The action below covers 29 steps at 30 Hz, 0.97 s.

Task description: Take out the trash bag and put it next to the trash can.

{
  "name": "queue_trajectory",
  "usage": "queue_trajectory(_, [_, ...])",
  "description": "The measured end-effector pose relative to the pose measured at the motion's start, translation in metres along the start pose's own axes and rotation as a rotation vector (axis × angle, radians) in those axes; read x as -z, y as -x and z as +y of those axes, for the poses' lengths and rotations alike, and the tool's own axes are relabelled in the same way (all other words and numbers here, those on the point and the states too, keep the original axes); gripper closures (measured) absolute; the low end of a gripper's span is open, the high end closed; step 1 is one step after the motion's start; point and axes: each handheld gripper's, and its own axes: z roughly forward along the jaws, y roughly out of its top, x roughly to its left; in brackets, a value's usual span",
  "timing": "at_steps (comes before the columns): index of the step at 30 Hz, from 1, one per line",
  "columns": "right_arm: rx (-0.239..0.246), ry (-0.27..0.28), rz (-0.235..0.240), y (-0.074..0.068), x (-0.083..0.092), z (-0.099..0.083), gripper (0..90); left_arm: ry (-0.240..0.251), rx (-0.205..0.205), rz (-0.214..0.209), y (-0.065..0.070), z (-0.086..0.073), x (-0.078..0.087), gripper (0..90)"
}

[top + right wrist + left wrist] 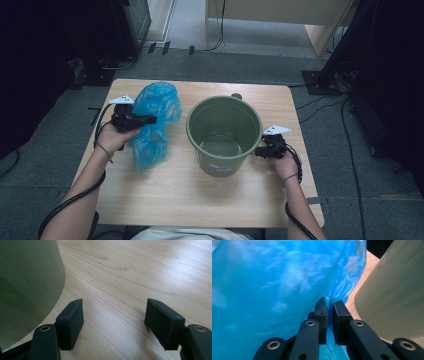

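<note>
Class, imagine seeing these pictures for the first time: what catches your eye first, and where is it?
The bright blue plastic bag at the table's left, pinched in the left gripper. Next, the empty green bucket standing mid-table, with the right gripper open beside it.

1. The bucket [224,135] stands upright on the table [175,195], between the two tongs
2. The left tongs [145,120] are left of the bucket, jaws pointing toward it and pinched on the plastic bag [152,125]
3. The bag sits on the table around and below the left tongs [330,315], just beside the bucket [392,297] on its left
4. The right tongs [260,151] are just beside the bucket's right wall, low over the table
5. In the right gripper view the bucket [27,287] lies left of the spread jaws, with bare table [125,285] between and ahead of them
</note>
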Motion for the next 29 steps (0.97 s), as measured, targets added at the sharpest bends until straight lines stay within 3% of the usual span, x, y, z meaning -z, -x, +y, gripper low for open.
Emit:
queue_trajectory(4, [-0.004, 0.003, -0.004, -0.001, 0.0, 0.0, 30.9, 0.012, -0.041, 0.02, 0.001, -0.009, -0.006, 76.6])
queue_trajectory(10, [-0.007, 0.002, 0.0, -0.002, -0.001, 0.001, 29.8, -0.017, -0.082, 0.043, 0.003, -0.019, -0.018, 61.9])
queue_trajectory(15, [-0.009, 0.007, 0.002, -0.003, -0.002, 0.0, 26.6, -0.025, -0.077, 0.045, 0.002, -0.024, -0.023, 58.1])
queue_trajectory(19, [-0.001, 0.006, 0.0, -0.004, -0.003, 0.0, 25.5, -0.023, -0.095, 0.044, 0.004, -0.025, -0.025, 54.8])
queue_trajectory(29, [-0.001, 0.005, 0.006, -0.005, -0.004, 0.001, 21.0, -0.013, -0.06, 0.041, 0.001, -0.029, -0.024, 53.0])
